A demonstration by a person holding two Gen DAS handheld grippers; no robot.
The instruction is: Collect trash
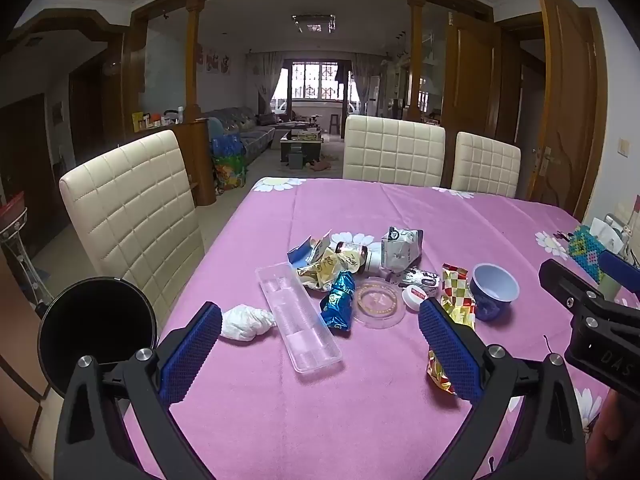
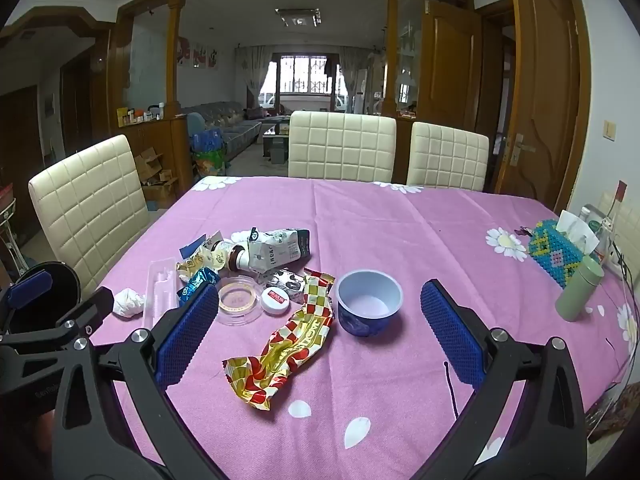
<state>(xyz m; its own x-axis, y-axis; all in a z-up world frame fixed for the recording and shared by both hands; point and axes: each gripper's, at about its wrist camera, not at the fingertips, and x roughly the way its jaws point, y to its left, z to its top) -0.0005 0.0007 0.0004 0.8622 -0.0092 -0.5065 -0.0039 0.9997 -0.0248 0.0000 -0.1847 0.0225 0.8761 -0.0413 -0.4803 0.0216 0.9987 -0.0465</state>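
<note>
Left gripper hovers over the pink flowered tablecloth, its blue mesh-textured fingers spread wide and holding nothing; the black round bin sits just off the table's left edge. Trash lies clustered mid-table, left to right: crumpled white tissue, long clear ribbed plastic tray, shiny blue foil wrapper, round clear plastic lid, white cap, red-gold checkered foil wrapper, glossy blue plastic cup standing upright. Right gripper likewise spread wide, empty, with the checkered wrapper and cup lying between its fingers, untouched.
</note>
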